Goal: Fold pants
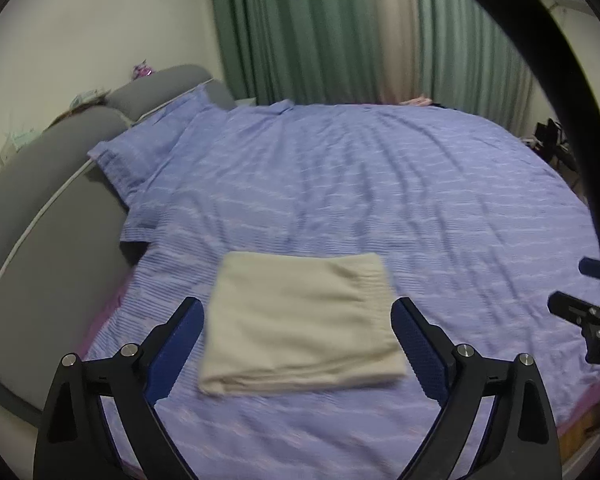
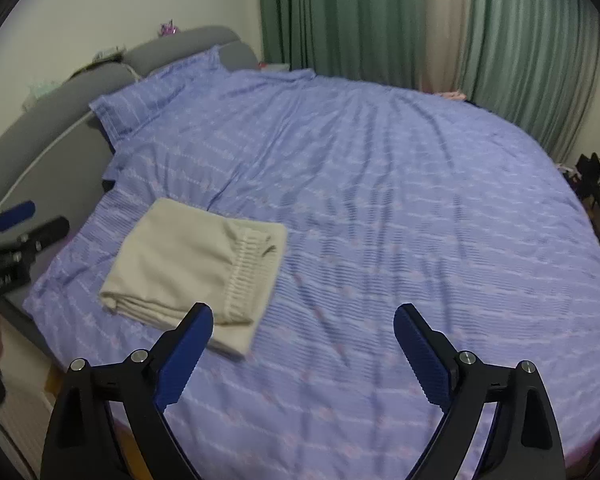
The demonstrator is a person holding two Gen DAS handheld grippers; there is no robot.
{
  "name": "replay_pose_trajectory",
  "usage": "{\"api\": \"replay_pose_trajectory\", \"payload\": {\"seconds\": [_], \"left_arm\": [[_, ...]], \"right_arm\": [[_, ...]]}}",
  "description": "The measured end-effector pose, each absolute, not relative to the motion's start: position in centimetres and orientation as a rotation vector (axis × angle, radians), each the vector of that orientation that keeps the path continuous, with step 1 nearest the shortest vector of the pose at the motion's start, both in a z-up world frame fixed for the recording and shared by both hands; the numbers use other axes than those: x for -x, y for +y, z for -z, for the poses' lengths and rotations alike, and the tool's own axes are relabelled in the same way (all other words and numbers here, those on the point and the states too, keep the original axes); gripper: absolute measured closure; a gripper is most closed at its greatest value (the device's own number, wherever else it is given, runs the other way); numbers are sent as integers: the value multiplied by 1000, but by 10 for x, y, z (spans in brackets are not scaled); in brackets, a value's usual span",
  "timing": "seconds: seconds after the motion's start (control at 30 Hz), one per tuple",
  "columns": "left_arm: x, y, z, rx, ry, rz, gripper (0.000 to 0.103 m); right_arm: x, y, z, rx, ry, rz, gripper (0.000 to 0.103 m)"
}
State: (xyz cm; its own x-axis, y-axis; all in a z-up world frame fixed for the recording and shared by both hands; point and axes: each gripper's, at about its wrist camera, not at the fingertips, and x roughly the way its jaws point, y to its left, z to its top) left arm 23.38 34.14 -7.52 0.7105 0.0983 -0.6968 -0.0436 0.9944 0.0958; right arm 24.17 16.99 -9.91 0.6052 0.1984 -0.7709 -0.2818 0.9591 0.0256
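Observation:
The cream pants [image 1: 300, 332] lie folded into a flat rectangle on the blue striped bedspread [image 1: 380, 180]. My left gripper [image 1: 297, 302] hovers above them, jaws wide and open, with nothing touching its blue pads. In the right wrist view the pants [image 2: 188, 264] sit left of centre, with the ribbed waistband on their right side. My right gripper [image 2: 304, 307] is open over bare bedspread [image 2: 380, 200], and its left finger overlaps the pants' near corner in the picture. Each gripper shows at the edge of the other's view: the right gripper [image 1: 580, 292], the left gripper [image 2: 32, 220].
A matching blue pillow [image 1: 140, 152] lies against the grey padded headboard [image 1: 40, 220] on the left. Green curtains [image 2: 360, 16] hang behind the bed. A dark chair with clutter [image 2: 596, 184] stands at the far right. A black curved band [image 1: 580, 120] crosses the right of the left wrist view.

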Motion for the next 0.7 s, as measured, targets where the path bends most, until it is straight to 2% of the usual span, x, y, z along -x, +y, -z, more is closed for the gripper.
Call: {"api": "replay_pose_trajectory", "payload": {"seconds": [0.3, 0.7], "left_arm": [[-167, 199, 27, -172, 722, -28, 4], [-115, 89, -2, -65, 709, -13, 0]], "right_arm": [[-163, 45, 41, 53, 820, -250, 10], [-104, -80, 16, 36, 791, -222, 10]]}}
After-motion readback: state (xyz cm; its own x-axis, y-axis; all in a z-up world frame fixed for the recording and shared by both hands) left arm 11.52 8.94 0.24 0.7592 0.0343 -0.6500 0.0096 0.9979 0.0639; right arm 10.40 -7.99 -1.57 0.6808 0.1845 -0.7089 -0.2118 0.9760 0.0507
